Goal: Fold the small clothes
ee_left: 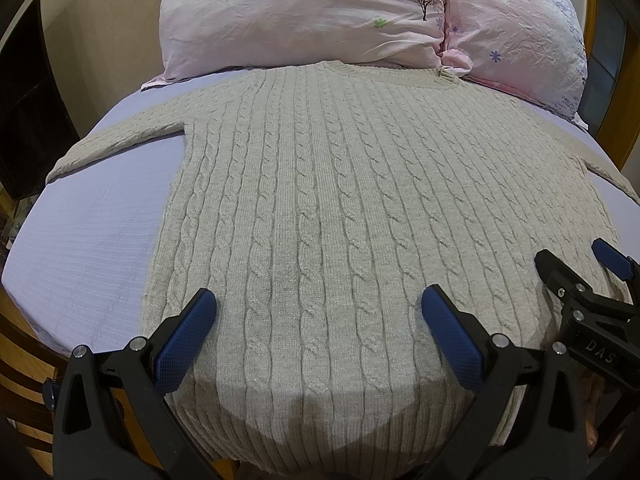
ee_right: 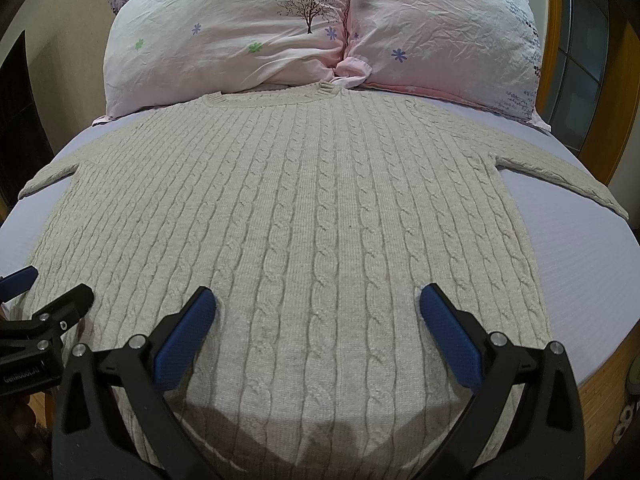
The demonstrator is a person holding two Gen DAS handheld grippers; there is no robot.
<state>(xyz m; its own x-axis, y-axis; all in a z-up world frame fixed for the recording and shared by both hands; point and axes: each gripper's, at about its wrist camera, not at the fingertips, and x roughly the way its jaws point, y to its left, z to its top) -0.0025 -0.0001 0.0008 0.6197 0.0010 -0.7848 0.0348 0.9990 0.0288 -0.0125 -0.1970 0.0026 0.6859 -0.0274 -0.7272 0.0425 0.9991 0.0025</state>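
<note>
A beige cable-knit sweater point(ee_left: 320, 184) lies flat on the bed, collar at the far end by the pillows, both sleeves spread out to the sides. It also shows in the right wrist view point(ee_right: 304, 208). My left gripper point(ee_left: 318, 304) is open and empty, hovering over the sweater's near hem on its left half. My right gripper point(ee_right: 318, 304) is open and empty over the hem's right half. The right gripper also shows at the right edge of the left wrist view point(ee_left: 576, 256), and the left gripper at the left edge of the right wrist view point(ee_right: 44, 288).
The sweater rests on a lavender bedsheet point(ee_left: 92, 232). Two pink floral pillows point(ee_left: 296, 20) point(ee_right: 440, 32) lie at the head of the bed. A dark cabinet point(ee_left: 28, 100) stands to the left. A wooden bed frame point(ee_right: 600, 384) edges the mattress.
</note>
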